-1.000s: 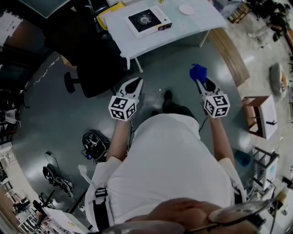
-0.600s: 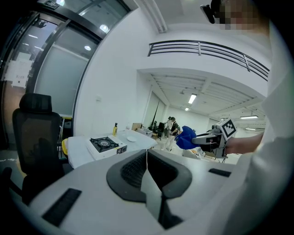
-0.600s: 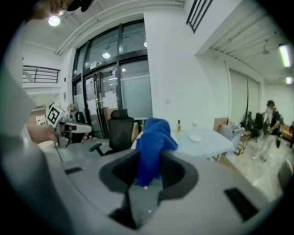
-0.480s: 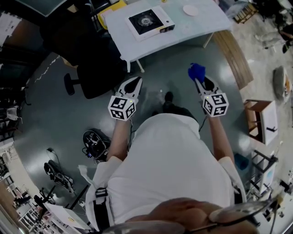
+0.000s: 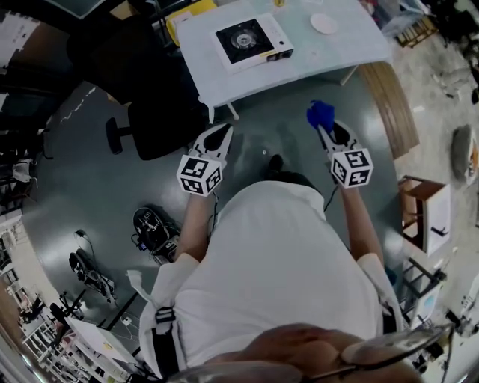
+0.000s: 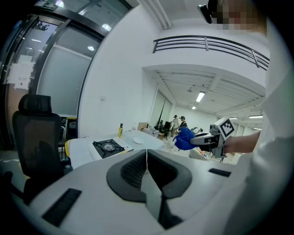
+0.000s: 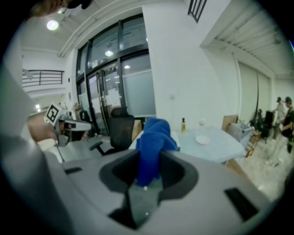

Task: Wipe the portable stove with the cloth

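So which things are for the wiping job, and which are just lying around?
For the job: blue cloth, pinched in the right tongs; portable stove on the table.
Just lying about: white plate, bottle, black office chair.

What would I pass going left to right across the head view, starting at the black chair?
Black chair → left gripper, shut and empty → stove → right gripper shut on the blue cloth → wooden bench → box.
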{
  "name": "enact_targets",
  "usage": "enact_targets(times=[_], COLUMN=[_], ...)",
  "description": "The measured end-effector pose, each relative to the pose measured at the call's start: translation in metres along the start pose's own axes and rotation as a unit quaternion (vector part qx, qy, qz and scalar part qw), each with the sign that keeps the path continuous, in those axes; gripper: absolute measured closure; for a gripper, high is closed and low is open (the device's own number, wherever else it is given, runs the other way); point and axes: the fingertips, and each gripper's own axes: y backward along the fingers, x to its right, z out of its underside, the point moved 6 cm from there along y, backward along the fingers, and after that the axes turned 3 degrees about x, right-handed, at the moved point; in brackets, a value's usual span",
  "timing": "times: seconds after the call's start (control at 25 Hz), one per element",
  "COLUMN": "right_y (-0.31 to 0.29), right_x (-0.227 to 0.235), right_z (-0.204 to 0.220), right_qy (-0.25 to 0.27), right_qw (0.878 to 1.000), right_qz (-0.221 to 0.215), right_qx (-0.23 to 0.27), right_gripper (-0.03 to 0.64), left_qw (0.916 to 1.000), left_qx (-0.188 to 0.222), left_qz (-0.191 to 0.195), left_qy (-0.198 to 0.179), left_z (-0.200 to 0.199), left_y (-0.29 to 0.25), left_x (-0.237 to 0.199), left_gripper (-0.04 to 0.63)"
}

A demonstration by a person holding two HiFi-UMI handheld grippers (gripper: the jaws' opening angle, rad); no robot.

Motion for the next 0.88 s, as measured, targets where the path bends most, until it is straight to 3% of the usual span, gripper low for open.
enact_targets(times=[0.48, 0.64, 0.88], right_y=[-0.051, -0.063, -0.081], right_x=[0.073, 0.09, 0.101], right_z=[-0.001, 0.003, 0.006], right_qy=[0.003, 0.006, -0.001], right_qw=[0.999, 0.998, 0.997], right_qz=[-0.046, -0.059, -0.071], right_qx=[-0.024, -0.034, -0.043], right_gripper=[0.485, 0.485, 0.485], left_qw=[0.9993, 0.9987, 0.9976], left_qx=[-0.012, -0.008, -0.029], left_qz=[-0.036, -0.046, -0.061], left_qy=[0.006, 0.022, 0.014], left_z=[-0.001, 0.0, 0.003], left_y=[-0.067, -0.08, -0.089], left_x=[0.005, 0.007, 0.005], left_gripper=[0.558, 0.558, 0.558])
